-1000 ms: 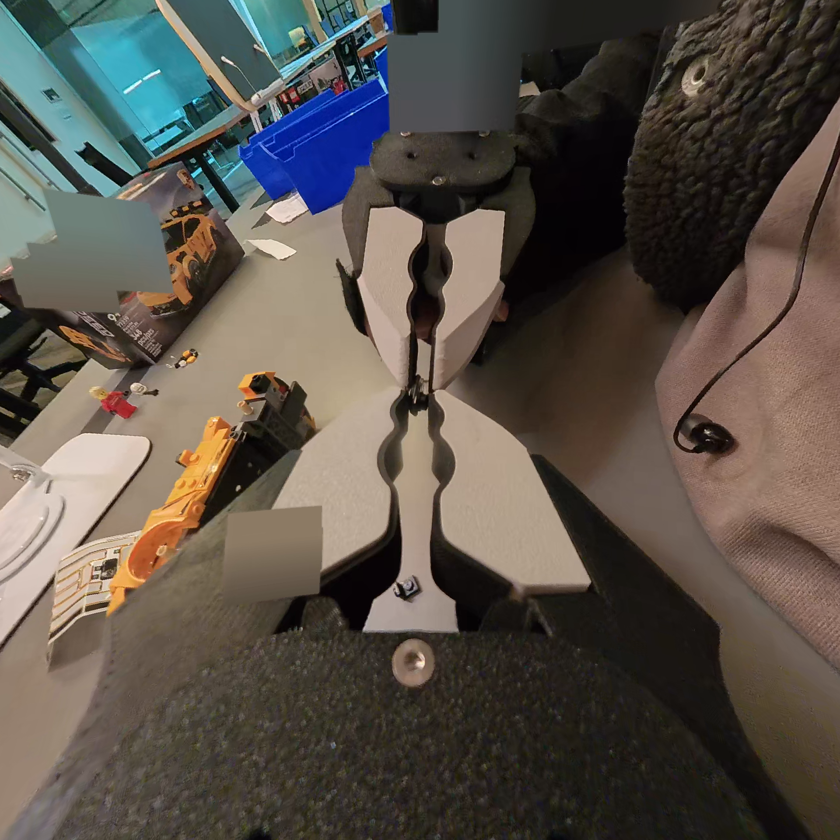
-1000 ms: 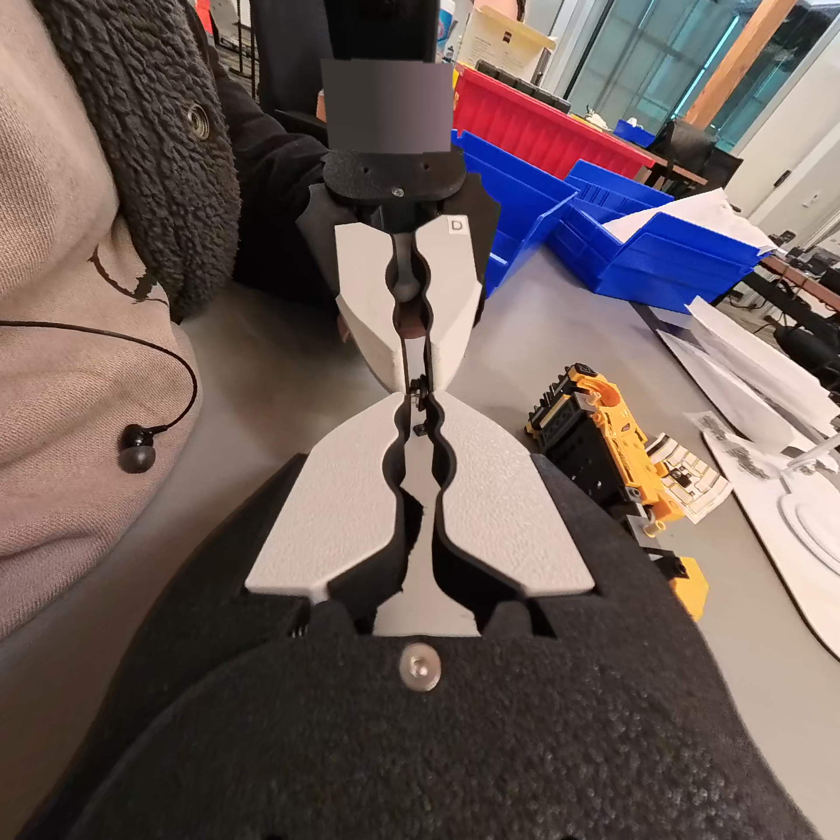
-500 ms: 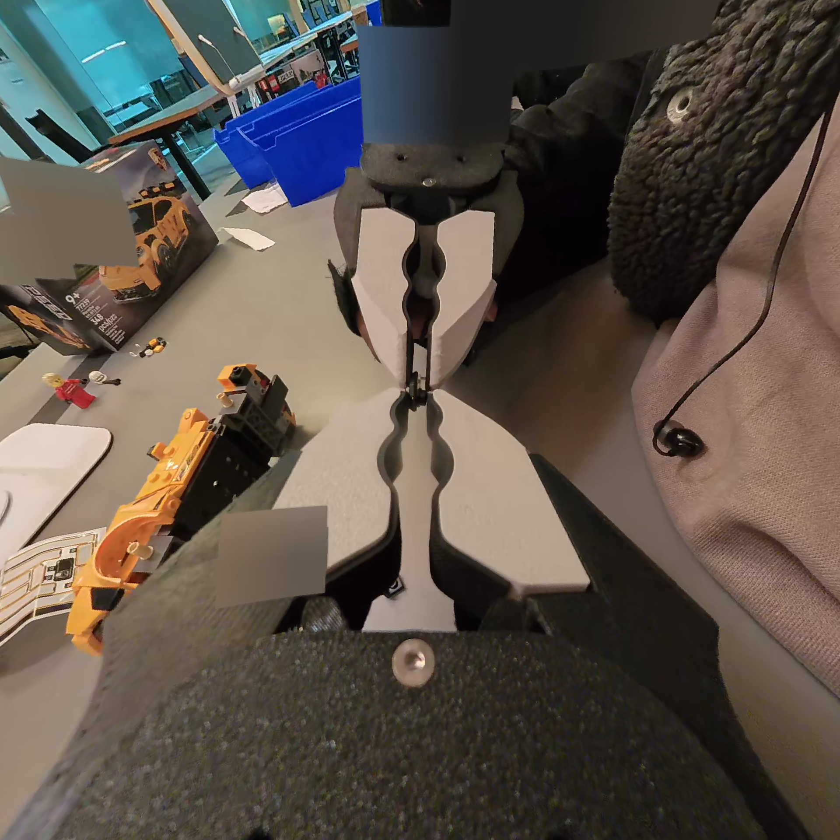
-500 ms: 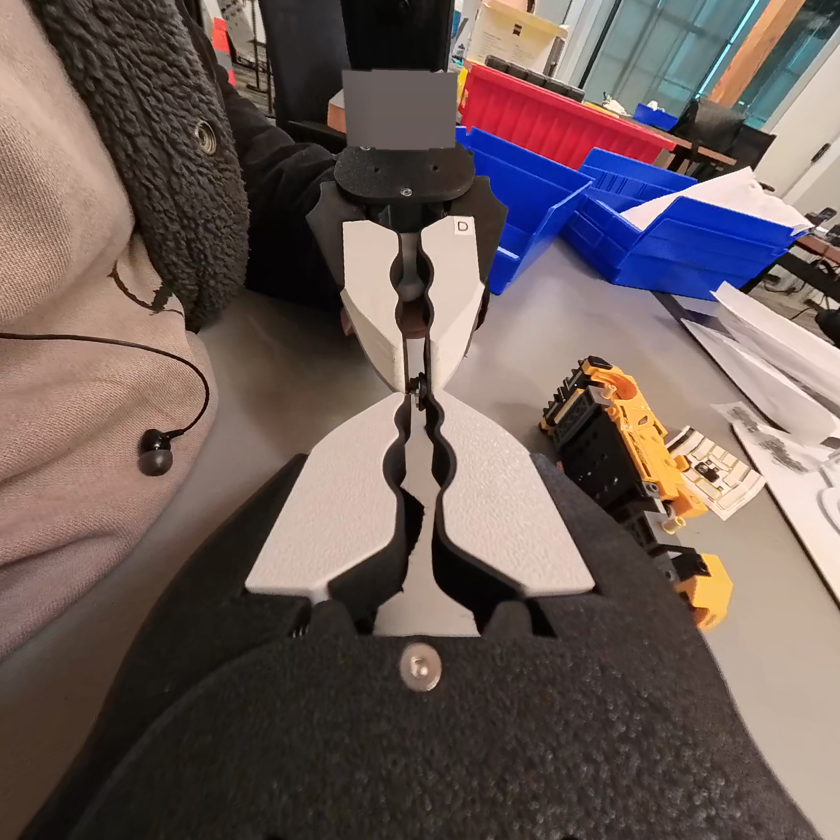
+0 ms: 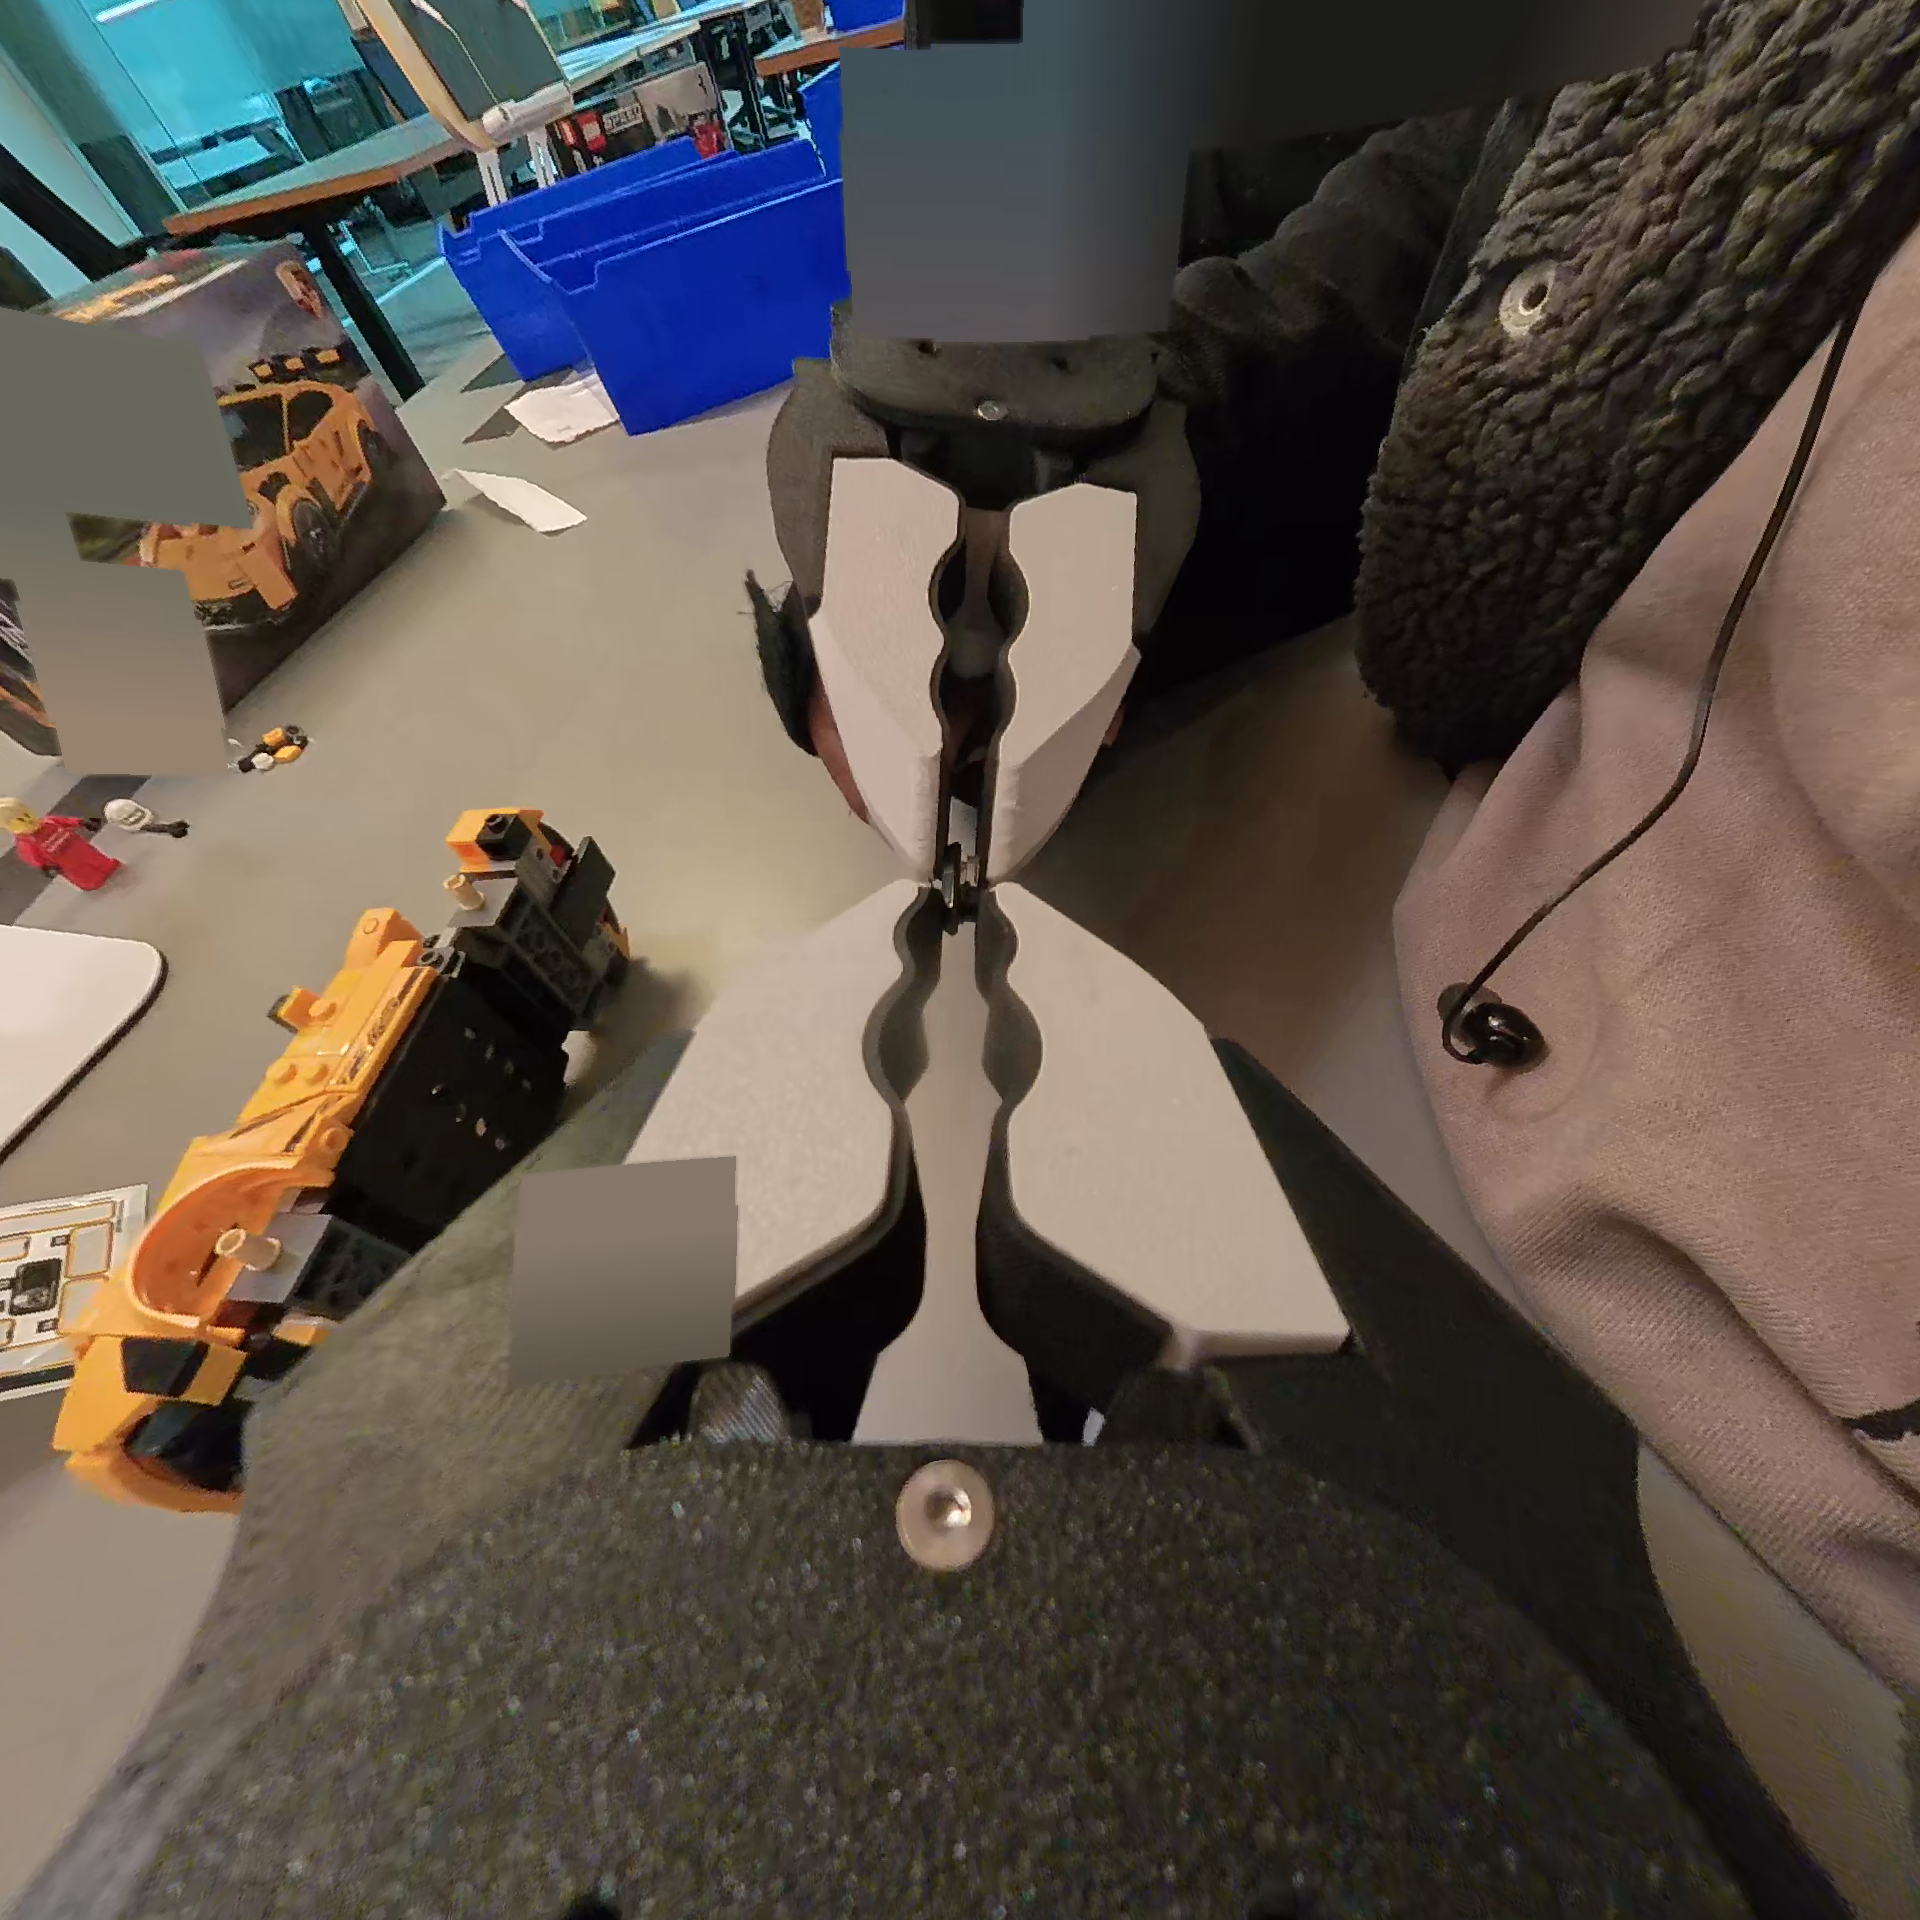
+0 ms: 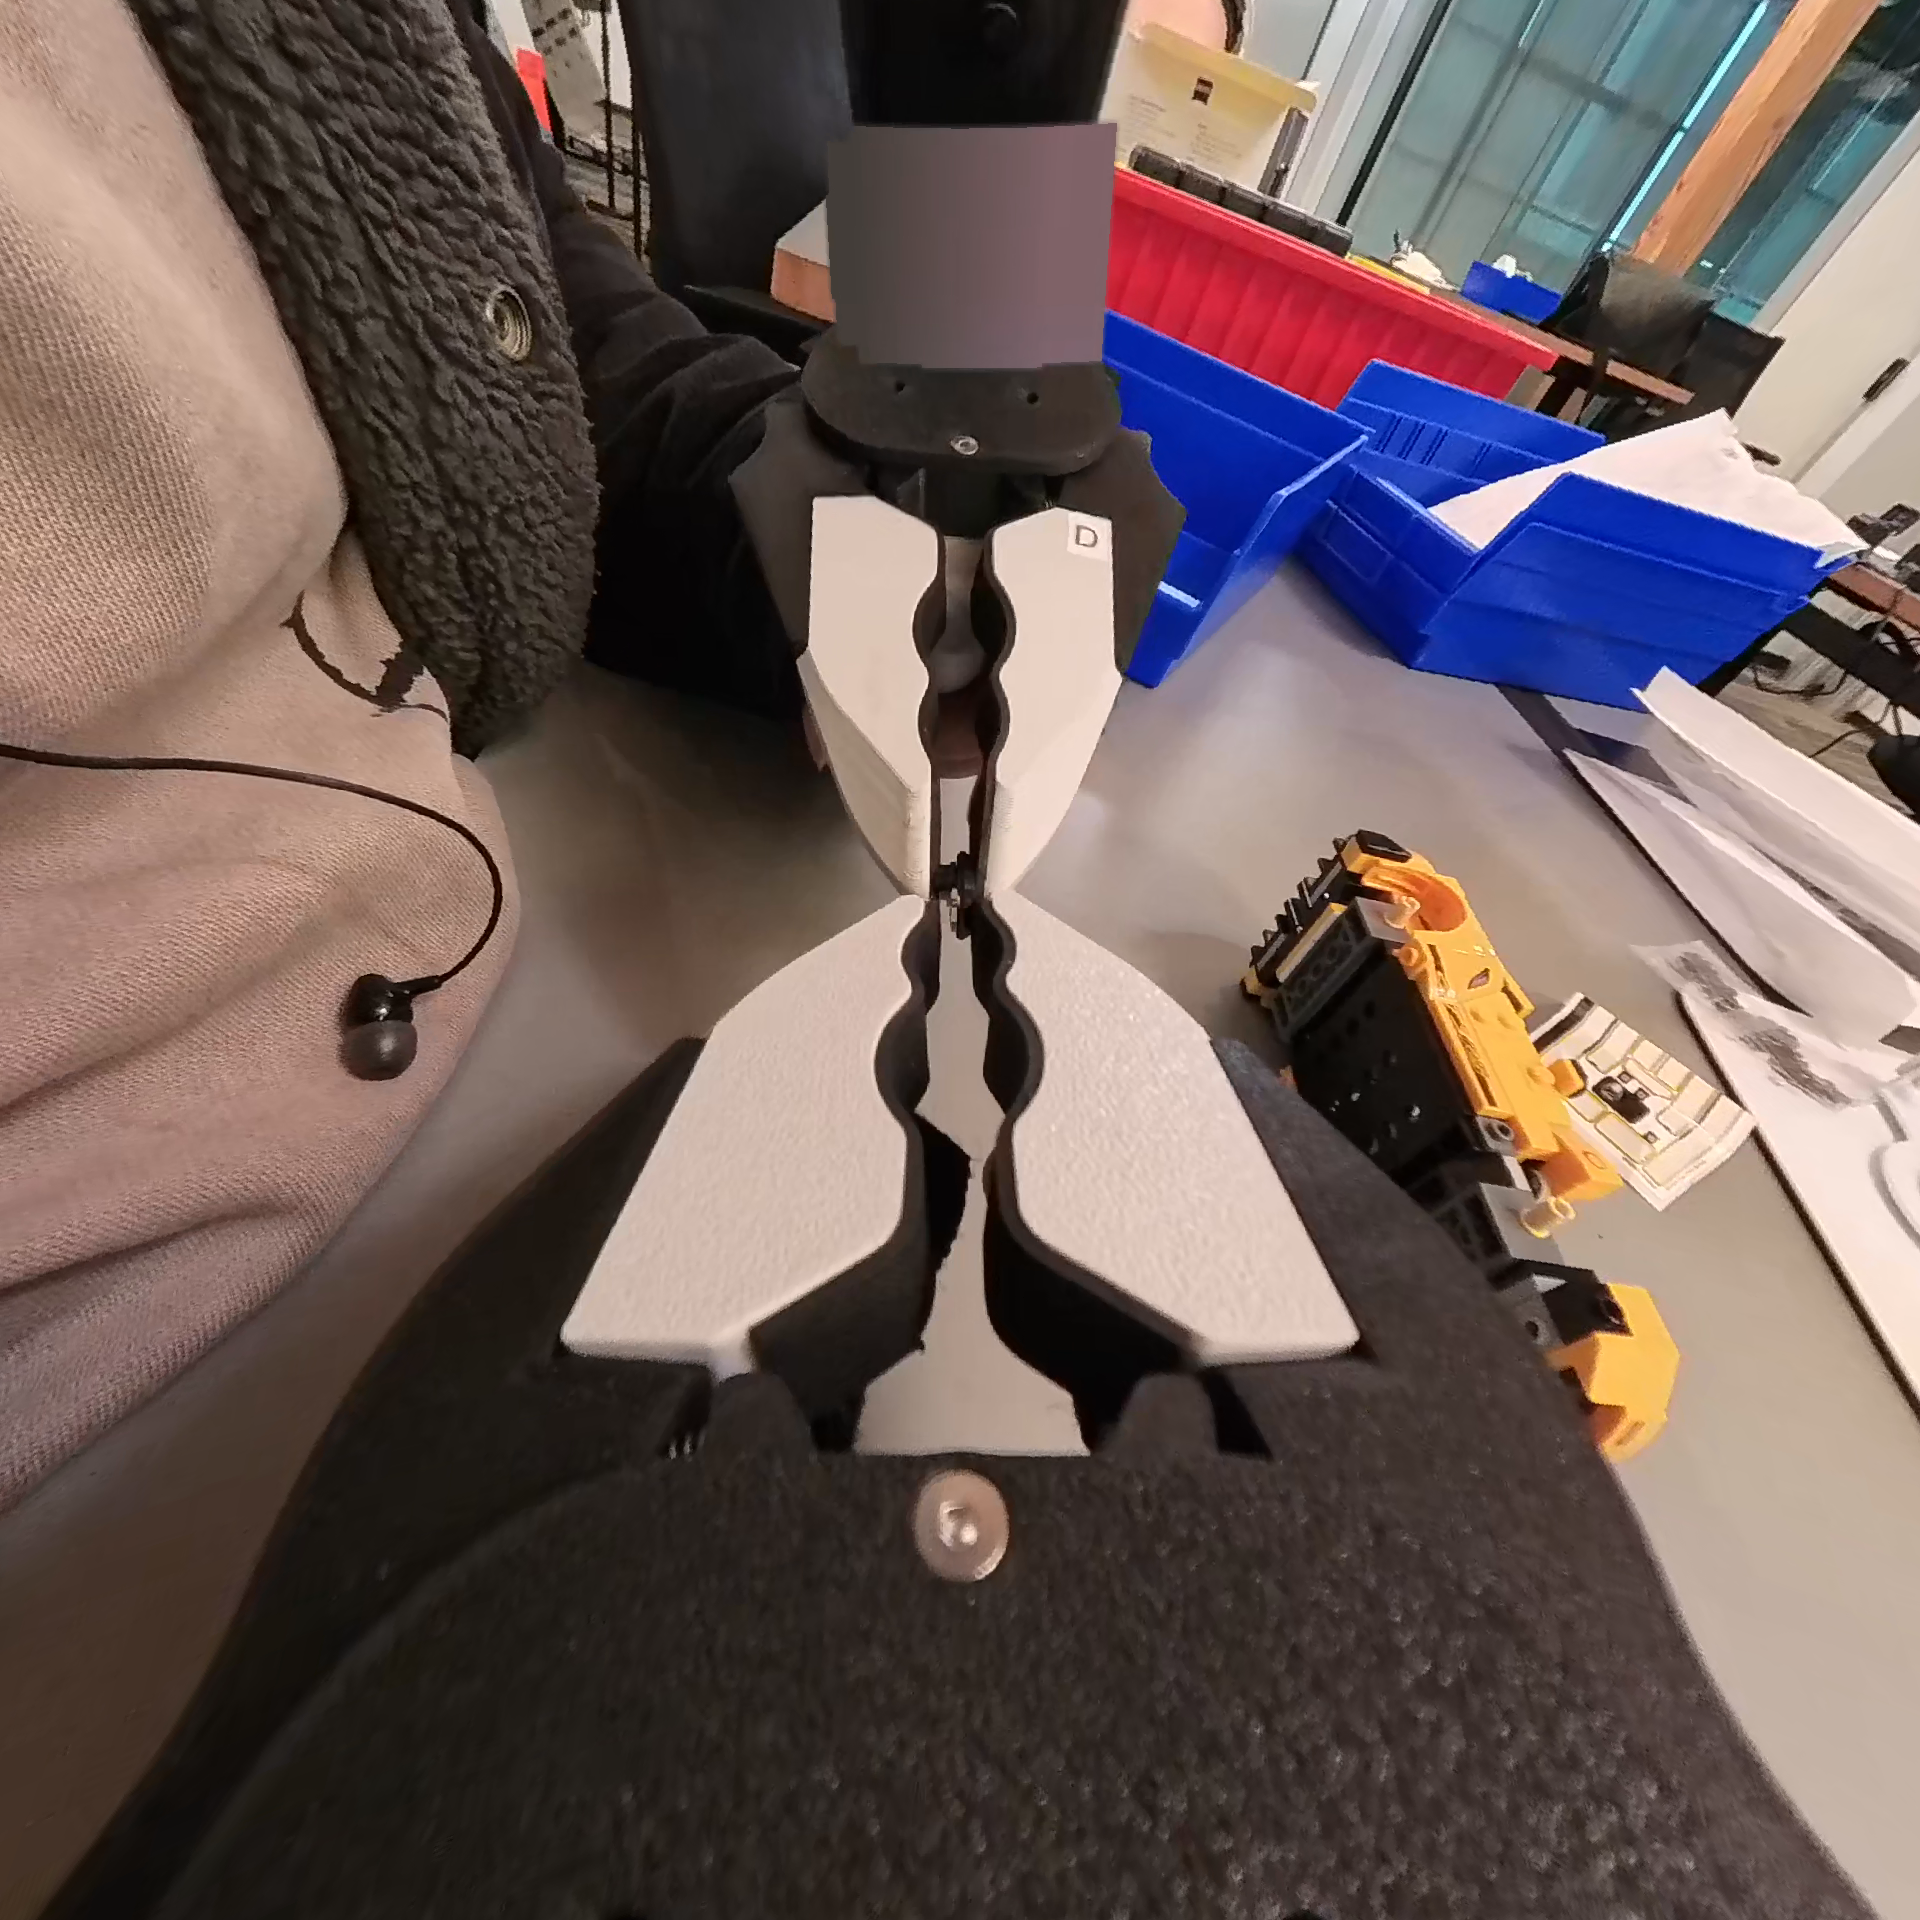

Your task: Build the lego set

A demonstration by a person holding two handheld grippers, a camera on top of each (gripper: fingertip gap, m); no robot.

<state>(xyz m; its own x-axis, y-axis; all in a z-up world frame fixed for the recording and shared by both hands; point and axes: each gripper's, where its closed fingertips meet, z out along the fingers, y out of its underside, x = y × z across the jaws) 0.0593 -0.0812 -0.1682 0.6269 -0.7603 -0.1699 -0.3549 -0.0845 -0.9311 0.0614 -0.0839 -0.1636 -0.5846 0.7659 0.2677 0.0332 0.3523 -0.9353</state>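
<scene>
My left gripper (image 5: pixel 951 902) and my right gripper (image 6: pixel 956 916) meet tip to tip above the grey table (image 5: pixel 644 644), close to the person's chest. Both are shut, and a small black lego piece (image 5: pixel 952 881) is pinched where the tips meet; it also shows in the right wrist view (image 6: pixel 957 896). I cannot tell whether it is one piece or two joined. The partly built orange and black lego car (image 5: pixel 343 1122) lies on the table left of the left gripper; in the right wrist view the car (image 6: pixel 1423 1060) lies to the right.
A sticker sheet (image 6: pixel 1631 1091) lies by the car. The set's box (image 5: pixel 281 488), a red minifigure (image 5: pixel 62 842) and a white tray (image 5: pixel 52 1008) are at the left. Blue bins (image 6: pixel 1558 582), a red bin (image 6: pixel 1299 301) and papers (image 6: pixel 1766 831) stand behind. The person's torso (image 5: pixel 1662 935) is close by. Less than 4 cm separates the two grippers' tips.
Both grippers stay shut and tip to tip on the small piece. The pair has shifted a little over the table, so the car sits lower and nearer in both views.
</scene>
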